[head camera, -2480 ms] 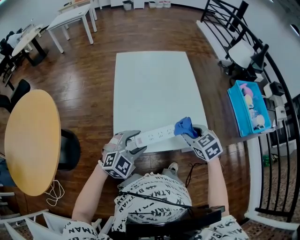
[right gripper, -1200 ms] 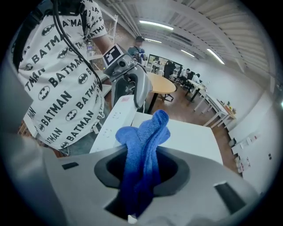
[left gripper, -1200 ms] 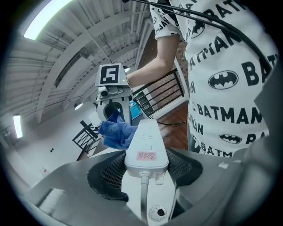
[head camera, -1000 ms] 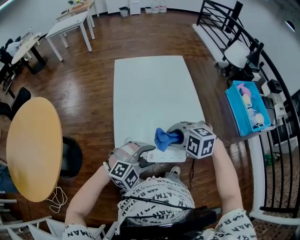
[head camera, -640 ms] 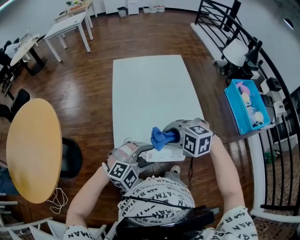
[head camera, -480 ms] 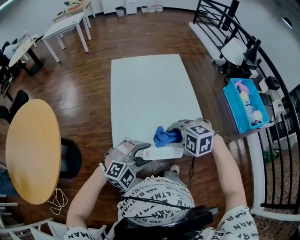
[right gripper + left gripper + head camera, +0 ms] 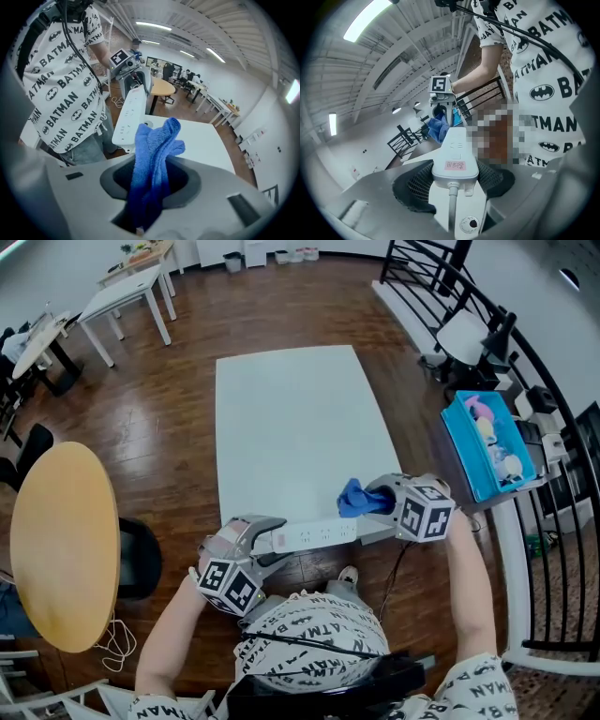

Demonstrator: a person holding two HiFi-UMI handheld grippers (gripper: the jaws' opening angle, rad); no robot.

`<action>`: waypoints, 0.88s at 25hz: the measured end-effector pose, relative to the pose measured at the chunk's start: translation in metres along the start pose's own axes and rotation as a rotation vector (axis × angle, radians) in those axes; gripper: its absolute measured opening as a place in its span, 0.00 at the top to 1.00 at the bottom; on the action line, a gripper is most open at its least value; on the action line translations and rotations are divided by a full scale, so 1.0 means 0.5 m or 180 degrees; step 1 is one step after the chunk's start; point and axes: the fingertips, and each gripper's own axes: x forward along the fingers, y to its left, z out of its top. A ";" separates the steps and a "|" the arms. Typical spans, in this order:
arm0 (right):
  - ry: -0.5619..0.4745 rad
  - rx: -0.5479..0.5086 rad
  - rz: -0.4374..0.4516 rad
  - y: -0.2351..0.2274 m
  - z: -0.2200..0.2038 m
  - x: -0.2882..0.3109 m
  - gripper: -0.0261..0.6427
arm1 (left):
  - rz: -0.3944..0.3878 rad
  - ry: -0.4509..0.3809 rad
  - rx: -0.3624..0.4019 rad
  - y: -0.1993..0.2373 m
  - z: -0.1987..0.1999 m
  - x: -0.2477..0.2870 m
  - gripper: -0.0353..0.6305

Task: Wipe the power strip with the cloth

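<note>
Since half a second ago the right hand-held gripper [image 7: 379,504] has slid rightward along the strip, taking the blue cloth [image 7: 353,497] from near the middle out to the far end.

That gripper's jaws are closed tight on the bunched cloth [image 7: 152,154], whose loose folds stick out ahead of them. The left hand-held gripper [image 7: 266,539] has its jaws spread wide and clamped on the cord end of the white power strip [image 7: 455,154], with the cable [image 7: 451,206] trailing back between them. The strip [image 7: 314,533] runs roughly level between the two grippers, along the near edge of the white table [image 7: 291,418], and seems to be held just clear of it.

To wipe well, the free folds should probably press flat on the socket face, not only graze an edge. Strokes should run the full length, while the left grip stays firm so the strip does not twist. A return pass toward the cord end looks due.

The right forearm reaches out to the side, marker cube facing up. The left forearm stays tucked near the body.
</note>
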 end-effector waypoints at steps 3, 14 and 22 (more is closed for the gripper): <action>-0.0079 0.0160 -0.0203 -0.012 -0.015 -0.013 0.76 | 0.0101 -0.0013 -0.0128 0.016 -0.007 -0.006 0.52; -0.0255 0.0500 -0.0699 -0.011 -0.021 -0.012 0.76 | 0.0427 0.0015 -0.0385 0.059 -0.026 -0.004 0.52; -0.0300 0.0743 -0.0976 -0.014 -0.019 -0.006 0.76 | 0.0582 0.0059 -0.0535 0.078 -0.038 -0.003 0.52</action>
